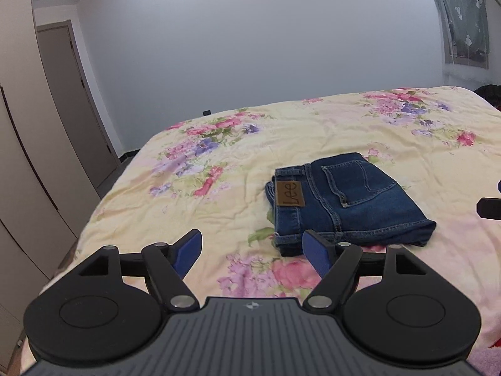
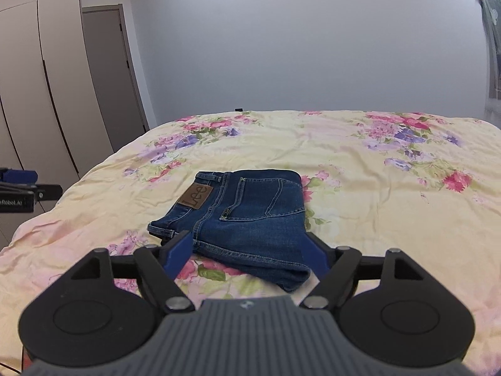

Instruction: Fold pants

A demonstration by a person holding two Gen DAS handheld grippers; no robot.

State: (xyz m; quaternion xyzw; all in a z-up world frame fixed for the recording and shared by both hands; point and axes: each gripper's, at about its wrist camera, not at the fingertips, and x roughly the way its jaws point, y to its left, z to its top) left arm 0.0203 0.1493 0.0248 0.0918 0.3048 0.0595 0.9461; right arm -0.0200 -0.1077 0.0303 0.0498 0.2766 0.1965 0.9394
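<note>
Jeans [image 1: 347,200] lie folded on the bed [image 1: 219,188]; both hand-held grippers hang wide and empty.
Judged done: best to lift both clear without snagging the near hem. Count: one pair of jeans, two grippers, left [image 1: 252,252] short of the bundle, right [image 2: 247,255] framing its near edge, untouched.

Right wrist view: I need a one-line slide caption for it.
Open right tongs hover over folded blue jeans, patch up, on a floral bedspread.
</note>
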